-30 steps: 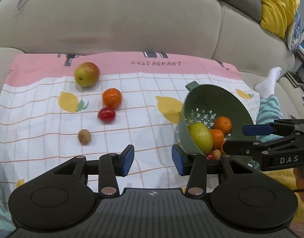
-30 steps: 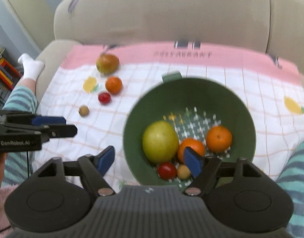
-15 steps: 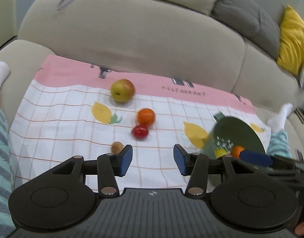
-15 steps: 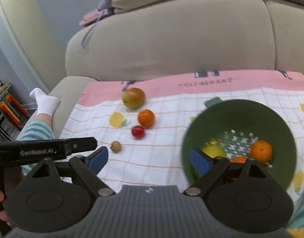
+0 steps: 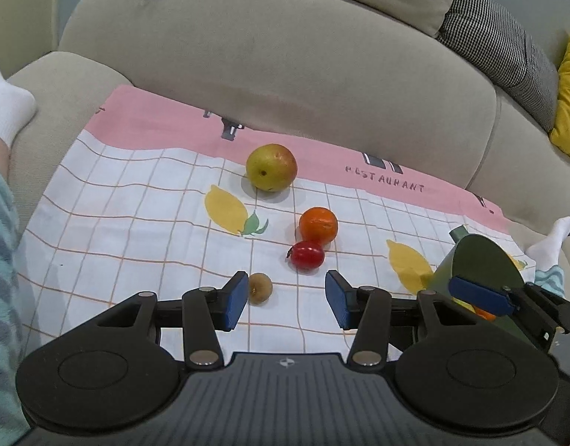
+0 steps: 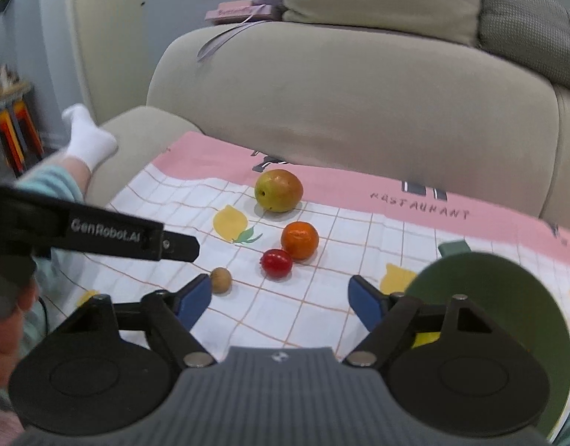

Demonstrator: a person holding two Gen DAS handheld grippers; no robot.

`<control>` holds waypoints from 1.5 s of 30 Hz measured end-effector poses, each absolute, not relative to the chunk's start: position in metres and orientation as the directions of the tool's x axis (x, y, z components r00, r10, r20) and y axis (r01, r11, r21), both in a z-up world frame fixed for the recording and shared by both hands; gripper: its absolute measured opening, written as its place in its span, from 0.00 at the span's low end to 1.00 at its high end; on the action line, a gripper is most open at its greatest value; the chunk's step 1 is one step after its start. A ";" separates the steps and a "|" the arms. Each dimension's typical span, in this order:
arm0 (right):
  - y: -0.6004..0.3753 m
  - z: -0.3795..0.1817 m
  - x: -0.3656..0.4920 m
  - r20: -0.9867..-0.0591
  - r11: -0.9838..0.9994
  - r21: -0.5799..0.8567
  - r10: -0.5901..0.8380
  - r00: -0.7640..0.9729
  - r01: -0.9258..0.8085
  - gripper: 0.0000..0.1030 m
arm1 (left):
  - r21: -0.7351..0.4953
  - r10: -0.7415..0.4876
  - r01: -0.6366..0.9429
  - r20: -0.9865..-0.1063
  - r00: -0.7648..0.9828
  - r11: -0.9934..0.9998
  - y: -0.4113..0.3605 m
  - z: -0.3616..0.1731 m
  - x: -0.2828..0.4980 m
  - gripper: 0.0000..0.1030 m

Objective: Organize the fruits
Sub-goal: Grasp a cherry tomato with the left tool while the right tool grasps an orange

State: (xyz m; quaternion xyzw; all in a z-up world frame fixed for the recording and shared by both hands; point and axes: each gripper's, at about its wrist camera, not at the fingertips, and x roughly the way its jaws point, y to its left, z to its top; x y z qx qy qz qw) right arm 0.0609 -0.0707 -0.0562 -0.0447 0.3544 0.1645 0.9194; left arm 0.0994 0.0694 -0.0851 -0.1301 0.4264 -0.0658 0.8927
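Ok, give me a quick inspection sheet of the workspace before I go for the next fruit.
Surface: checked cloth with a pink band, spread on the sofa seat.
Job's things: loose on the cloth are a yellow-red apple, an orange, a red tomato-like fruit and a small brown fruit. The green colander at the right already holds fruit.
Clutter: nothing seen on the cloth.
Grippers: left gripper open and empty, its fingers near the small brown fruit; right gripper open and empty.
Cables: a dark cable by the hand at the left.
Surroundings: yellow cushion, white sock.
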 end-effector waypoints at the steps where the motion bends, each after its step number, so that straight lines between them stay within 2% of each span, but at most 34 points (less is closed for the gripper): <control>1: -0.068 -0.060 0.063 -0.667 0.939 0.003 0.259 0.699 -0.345 0.70 | -0.287 -0.232 0.012 -0.747 0.623 0.958 0.068 -0.088 0.102 0.54; 5: -0.062 -0.074 0.070 -0.661 0.919 -0.105 0.220 0.718 -0.379 0.58 | -0.261 -0.236 0.047 -0.760 0.605 0.964 0.058 -0.097 0.115 0.55; 9: -0.061 -0.086 0.083 -0.672 0.904 -0.155 0.200 0.713 -0.399 0.47 | -0.245 -0.248 0.087 -0.769 0.589 0.966 0.048 -0.108 0.129 0.54; 17: -0.074 -0.098 0.116 -0.702 0.919 -0.161 0.150 0.697 -0.360 0.38 | -0.224 -0.267 0.146 -0.781 0.565 0.964 0.031 -0.132 0.158 0.54; 25: -0.076 -0.103 0.131 -0.708 0.917 -0.177 0.134 0.693 -0.359 0.38 | -0.181 -0.241 0.162 -0.798 0.553 0.970 0.024 -0.153 0.177 0.54; 31: -0.075 -0.109 0.136 -0.718 0.919 -0.170 0.131 0.683 -0.355 0.38 | -0.192 -0.253 0.167 -0.805 0.537 0.967 0.021 -0.164 0.185 0.54; 37: -0.076 -0.117 0.139 -0.736 0.921 -0.166 0.122 0.666 -0.353 0.38 | -0.196 -0.266 0.184 -0.794 0.547 0.963 0.020 -0.165 0.188 0.42; 45: -0.065 -0.115 0.147 -0.734 0.918 -0.159 0.137 0.665 -0.364 0.37 | -0.205 -0.244 0.133 -0.789 0.564 0.970 0.036 -0.155 0.186 0.40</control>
